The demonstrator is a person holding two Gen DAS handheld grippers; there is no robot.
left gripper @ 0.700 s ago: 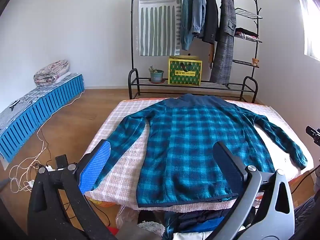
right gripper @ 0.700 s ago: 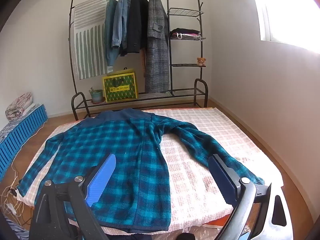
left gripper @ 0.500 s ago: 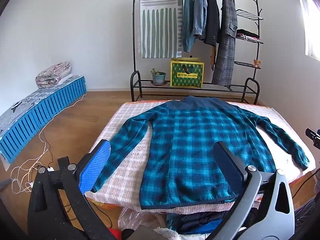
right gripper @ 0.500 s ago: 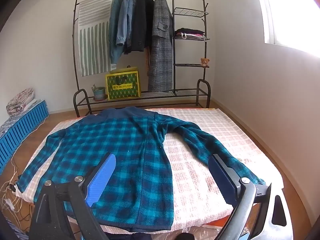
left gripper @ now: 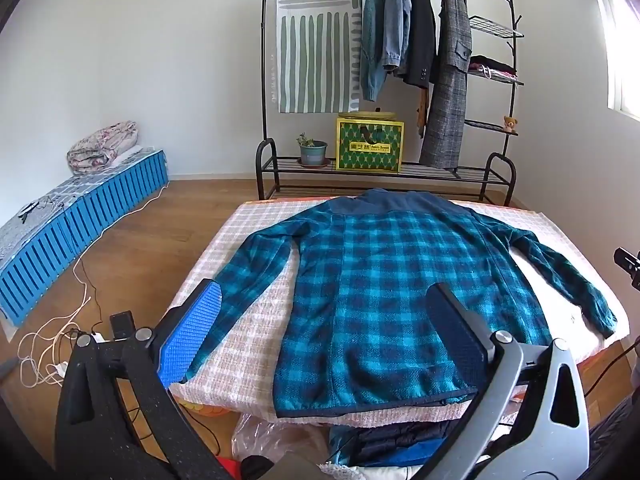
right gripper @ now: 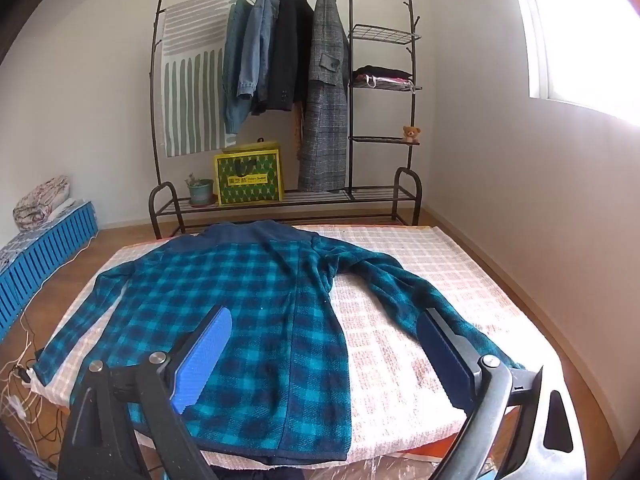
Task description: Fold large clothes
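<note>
A teal and navy plaid shirt (left gripper: 384, 288) lies flat, back up, collar away from me, on a low table covered with a pink checked cloth (left gripper: 248, 320). Both sleeves are spread out to the sides. It also shows in the right wrist view (right gripper: 248, 320), on the same cloth (right gripper: 400, 344). My left gripper (left gripper: 324, 328) is open and empty, held above the near hem and left sleeve. My right gripper (right gripper: 324, 352) is open and empty, held above the shirt's right half and right sleeve. Neither touches the shirt.
A black clothes rack (left gripper: 384, 80) with hanging coats, a yellow box (left gripper: 370, 144) and a potted plant (left gripper: 313, 153) stands behind the table. A blue folded mattress (left gripper: 80, 216) lies at left. Cables (left gripper: 52, 336) lie on the floor. A pile of clothes (left gripper: 384, 444) sits below the near edge.
Both grippers have drawn back and risen slightly, so the shirt sits a little farther away in both views. The shirt has not moved. Both stay open.
</note>
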